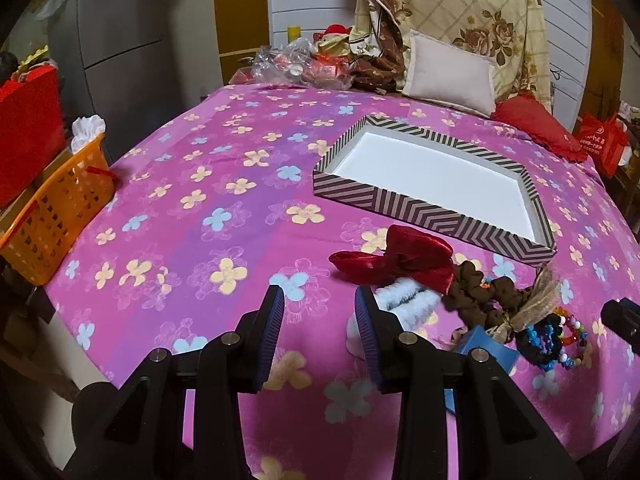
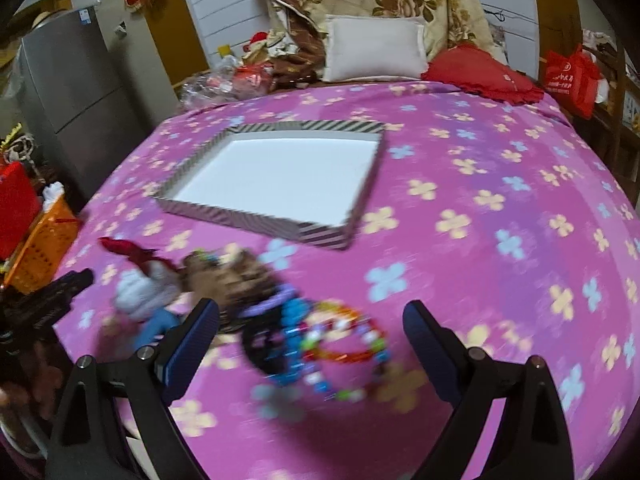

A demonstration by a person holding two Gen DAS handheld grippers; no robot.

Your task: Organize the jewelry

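Observation:
A pile of accessories lies on the pink flowered bedspread: a red satin bow, a white fuzzy hair tie, a brown scrunchie and colourful bead bracelets. The bracelets lie blurred between the fingers of my right gripper, which is wide open above them. My left gripper is open and empty just left of the white hair tie. A shallow striped tray with a white bottom stands empty beyond the pile; it also shows in the right wrist view.
An orange plastic basket stands off the bed's left edge beside a red bag. A white pillow, a red cushion, folded blankets and plastic-wrapped items lie at the bed's head. A grey fridge stands at the left.

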